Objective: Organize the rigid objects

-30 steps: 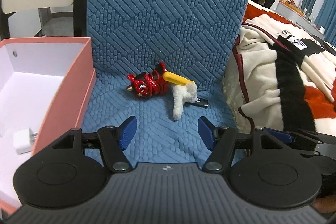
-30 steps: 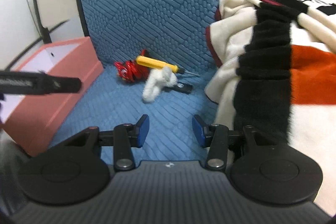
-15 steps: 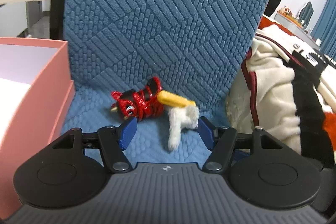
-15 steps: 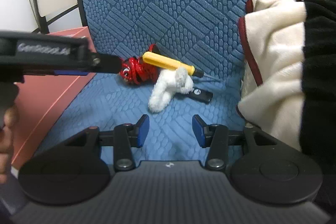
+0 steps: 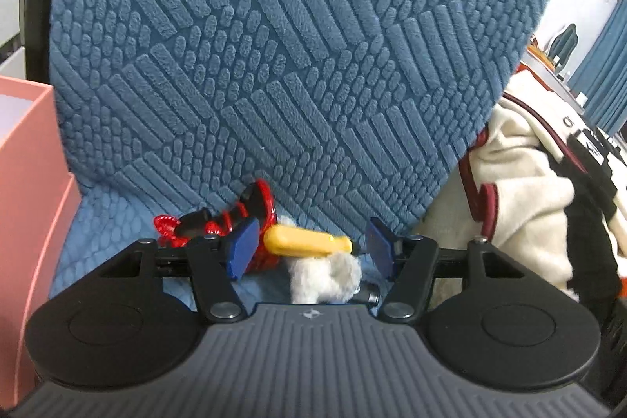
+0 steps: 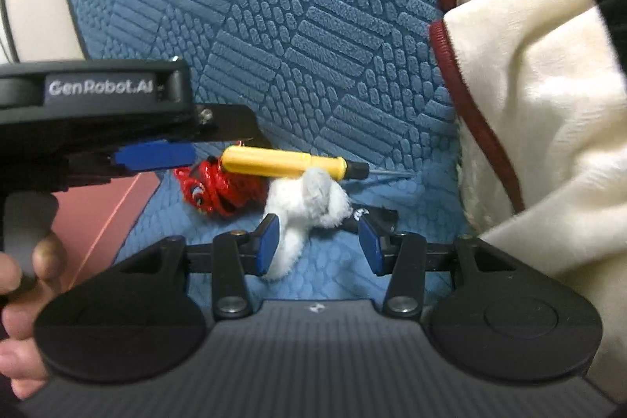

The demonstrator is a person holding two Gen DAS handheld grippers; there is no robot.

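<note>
The left gripper (image 5: 311,247) is held low over a blue quilted chair seat (image 5: 109,222), its jaws parted and gripping nothing; they have just been closing a little. Between its blue pads (image 5: 243,247), slightly ahead, a yellow-handled screwdriver (image 5: 307,241) is seen lying crosswise, not touched by either pad. A red and black toy (image 5: 219,220) is found just ahead of the left pad and partly hidden by it. A white fluffy toy (image 5: 325,275) lies just below the screwdriver, close in front of the gripper body, with a small black object (image 5: 370,296) at its right edge. To the far left of this gripper the wall of a pink box (image 5: 27,190) is seen; to the right a cream, red and black blanket (image 5: 529,206) is heaped against the seat.

The right gripper (image 6: 317,245) is likewise released, its jaws parted with nothing clamped. The white fluffy toy (image 6: 309,200) lies between and just ahead of its pads (image 6: 268,243), its lower end close beside the left pad; whether they touch cannot be told. The screwdriver (image 6: 282,161) is seen farther ahead, resting across the fluffy toy and the red toy (image 6: 217,190), with its metal tip pointing right toward the blanket (image 6: 540,104). The left gripper (image 6: 154,155) is seen entering from the left, above the red toy, with a person's hand (image 6: 23,300) on its handle.
</note>
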